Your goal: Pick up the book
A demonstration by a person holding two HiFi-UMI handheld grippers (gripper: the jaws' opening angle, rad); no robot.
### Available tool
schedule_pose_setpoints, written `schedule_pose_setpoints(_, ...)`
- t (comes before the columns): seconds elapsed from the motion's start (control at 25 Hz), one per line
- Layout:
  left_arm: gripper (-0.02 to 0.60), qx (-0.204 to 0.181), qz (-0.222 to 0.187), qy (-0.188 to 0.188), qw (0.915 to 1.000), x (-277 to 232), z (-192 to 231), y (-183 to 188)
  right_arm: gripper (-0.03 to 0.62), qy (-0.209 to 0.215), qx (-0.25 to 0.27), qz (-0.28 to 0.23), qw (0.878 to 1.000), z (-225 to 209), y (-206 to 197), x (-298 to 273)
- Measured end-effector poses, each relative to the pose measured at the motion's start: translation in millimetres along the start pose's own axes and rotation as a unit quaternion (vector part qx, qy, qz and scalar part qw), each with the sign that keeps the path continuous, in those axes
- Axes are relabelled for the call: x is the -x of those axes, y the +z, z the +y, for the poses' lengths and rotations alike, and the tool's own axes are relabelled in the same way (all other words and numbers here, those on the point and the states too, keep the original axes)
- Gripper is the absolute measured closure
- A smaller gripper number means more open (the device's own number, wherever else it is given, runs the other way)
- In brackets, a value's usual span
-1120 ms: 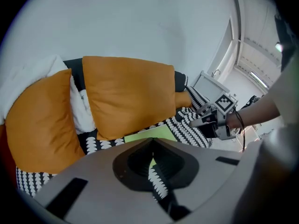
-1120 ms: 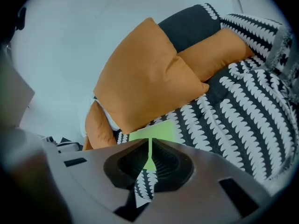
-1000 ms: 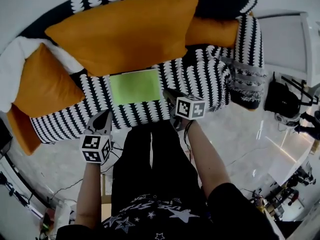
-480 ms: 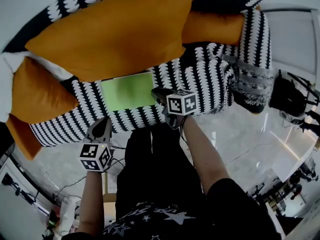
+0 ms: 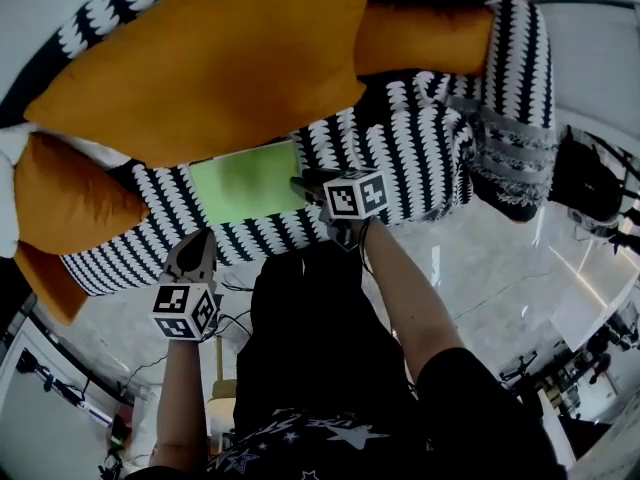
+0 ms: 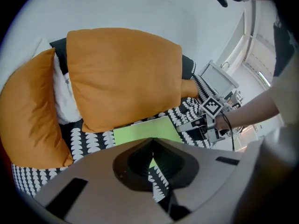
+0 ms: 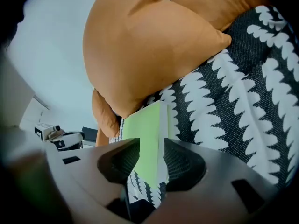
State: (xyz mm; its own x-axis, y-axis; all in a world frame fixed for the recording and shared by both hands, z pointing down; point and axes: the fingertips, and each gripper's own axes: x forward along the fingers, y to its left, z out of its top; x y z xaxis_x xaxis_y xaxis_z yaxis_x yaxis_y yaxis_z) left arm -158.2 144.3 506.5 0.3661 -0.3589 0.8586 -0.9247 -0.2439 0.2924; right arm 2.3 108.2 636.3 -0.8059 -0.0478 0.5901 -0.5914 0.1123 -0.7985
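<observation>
- The green book [image 5: 247,181] on the patterned sofa [image 5: 420,148] was straddled by the right gripper's [image 5: 303,185] parted jaws, seemingly unclamped.
- The left gripper [image 5: 197,244] was held clear, jaws pressed together.

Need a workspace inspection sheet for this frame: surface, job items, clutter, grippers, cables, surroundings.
Surface: black-and-white patterned sofa seat; no table.
Job's things: green book lies flat on the seat, far edge at the large orange cushion.
Clutter: smaller orange cushion left of the book.
Grippers: left gripper jaws together, empty, short of the book; right gripper jaws apart, the book's right edge between them.
Cables: wrist cable by the right gripper; floor cable beside the left.
Surroundings: glossy floor; dark bag at right.
</observation>
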Motion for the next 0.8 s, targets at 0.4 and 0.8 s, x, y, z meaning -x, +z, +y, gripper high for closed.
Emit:
schedule_pose_setpoints(0.4, 0.577, -0.005, 0.019, -0.004, 0.9998, 15, 7, -12, 0.416, 0.014, 0.003, 0.034, 0.999, 11, -10, -30)
schedule_pose_setpoints(0.8, 0.577, -0.005, 0.023, -0.007, 0.9997, -7, -15, -9, 0.399, 0.055, 0.007, 0.049, 0.997, 2, -10, -27)
